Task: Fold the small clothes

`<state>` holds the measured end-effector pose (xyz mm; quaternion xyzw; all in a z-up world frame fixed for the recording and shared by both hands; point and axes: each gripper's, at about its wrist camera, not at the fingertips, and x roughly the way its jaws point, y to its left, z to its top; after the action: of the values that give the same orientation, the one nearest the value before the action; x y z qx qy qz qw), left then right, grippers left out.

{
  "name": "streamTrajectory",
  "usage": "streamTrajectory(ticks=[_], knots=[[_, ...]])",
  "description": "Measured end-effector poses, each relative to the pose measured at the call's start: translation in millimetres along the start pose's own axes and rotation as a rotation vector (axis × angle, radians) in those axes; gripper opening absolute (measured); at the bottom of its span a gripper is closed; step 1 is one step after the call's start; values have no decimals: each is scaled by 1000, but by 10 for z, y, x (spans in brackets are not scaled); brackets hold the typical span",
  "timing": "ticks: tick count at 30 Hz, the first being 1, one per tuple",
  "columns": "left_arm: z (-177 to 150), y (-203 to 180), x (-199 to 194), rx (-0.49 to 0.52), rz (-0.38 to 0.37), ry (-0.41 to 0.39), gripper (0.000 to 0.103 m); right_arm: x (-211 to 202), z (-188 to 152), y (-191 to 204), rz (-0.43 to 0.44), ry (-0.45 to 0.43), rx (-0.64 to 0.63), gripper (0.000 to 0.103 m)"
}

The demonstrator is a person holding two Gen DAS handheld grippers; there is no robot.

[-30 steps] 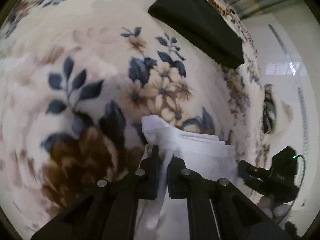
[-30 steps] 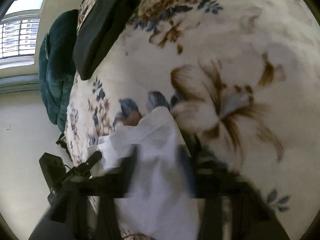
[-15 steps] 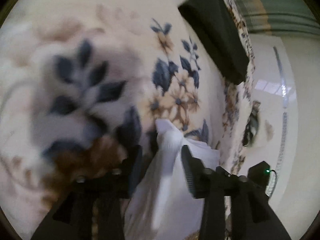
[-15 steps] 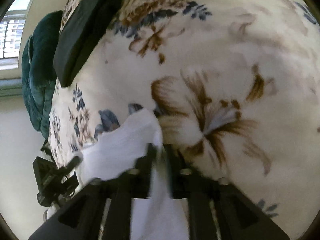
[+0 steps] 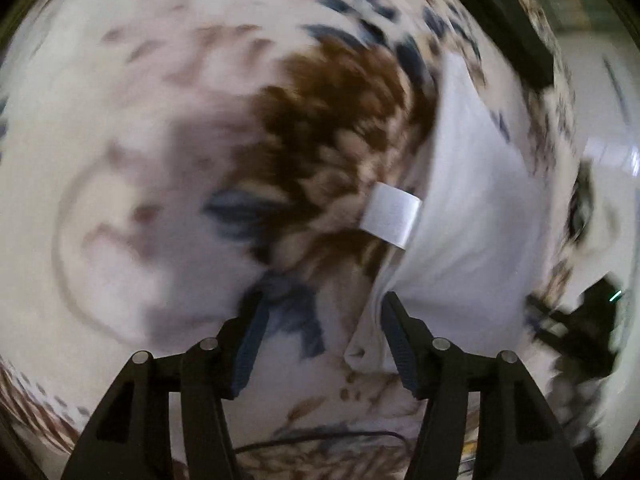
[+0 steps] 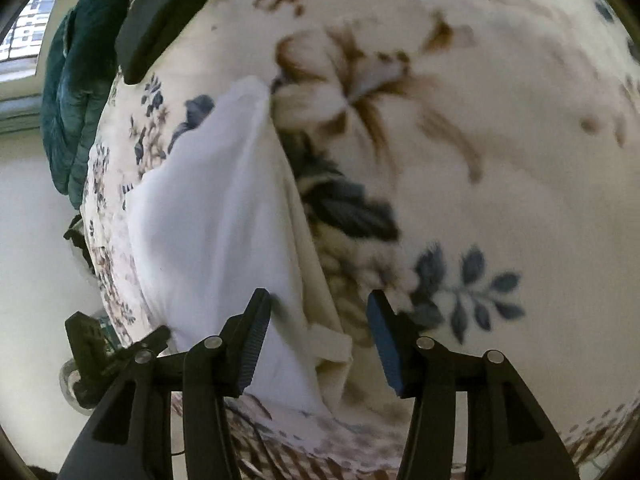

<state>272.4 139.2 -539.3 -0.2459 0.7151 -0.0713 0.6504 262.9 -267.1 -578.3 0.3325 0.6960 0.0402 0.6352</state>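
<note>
A white garment [image 5: 468, 216] lies folded on the floral blanket [image 5: 160, 160], with a small white label tab [image 5: 390, 216] sticking out at its left edge. My left gripper [image 5: 320, 320] is open and empty, its right finger beside the garment's near corner. In the right wrist view the same white garment [image 6: 216, 208] lies left of centre. My right gripper [image 6: 320, 320] is open and empty above the garment's near right edge, where the label tab [image 6: 330, 342] shows.
A dark folded cloth [image 6: 160, 12] lies at the far end of the blanket, also in the left wrist view [image 5: 504, 20]. A teal quilt [image 6: 72, 92] hangs off the bed's left side. The blanket edge and pale floor [image 6: 32, 260] are close on the left.
Both grippers let go of the white garment and opened. They pulled back, and the garment now lies flat on the blanket.
</note>
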Motion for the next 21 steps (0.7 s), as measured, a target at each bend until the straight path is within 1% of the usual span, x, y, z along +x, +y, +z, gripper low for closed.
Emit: streamTrajectory(ticks=[2, 3, 4, 5, 6, 7, 8, 9, 11, 13, 15, 16, 19, 20, 21], knots=[[23, 67, -128, -23, -74, -32, 54, -15, -21, -64, 41, 2, 14, 53], [53, 91, -159, -29, -145, -40, 54, -2, -10, -84, 62, 5, 17, 53], [97, 95, -144, -36, -201, -36, 54, 8, 2, -121, 103, 13, 22, 56], [168, 70, -93, -39, -273, -27, 54, 44, 18, -161, 155, 29, 29, 64], [217, 28, -28, -36, -329, -18, 55, 90, 39, -210, 208, 49, 40, 67], [277, -24, 51, -34, -369, -6, 55, 143, 54, -249, 256, 67, 50, 67], [340, -112, 147, -33, -395, 10, 55, 214, 73, -297, 303, 87, 64, 67], [407, -201, 260, -20, -423, 33, 58, 296, 98, -341, 335, 103, 75, 67], [526, -343, 445, 14, -377, 43, 60, 405, 135, -389, 367, 121, 70, 67], [552, -440, 570, 33, -372, 58, 60, 486, 158, -399, 403, 136, 63, 67], [580, -488, 591, 36, -367, 54, 61, 564, 171, -373, 459, 152, 52, 67], [578, -531, 589, 49, -358, 51, 61, 606, 184, -349, 474, 161, 47, 67], [482, -596, 514, 109, -324, 19, 61, 700, 218, -250, 479, 179, 21, 67], [452, -583, 505, 116, -314, 7, 56, 718, 221, -219, 471, 180, 11, 65], [420, -584, 493, 122, -301, -3, 33, 720, 217, -187, 460, 176, -3, 51]])
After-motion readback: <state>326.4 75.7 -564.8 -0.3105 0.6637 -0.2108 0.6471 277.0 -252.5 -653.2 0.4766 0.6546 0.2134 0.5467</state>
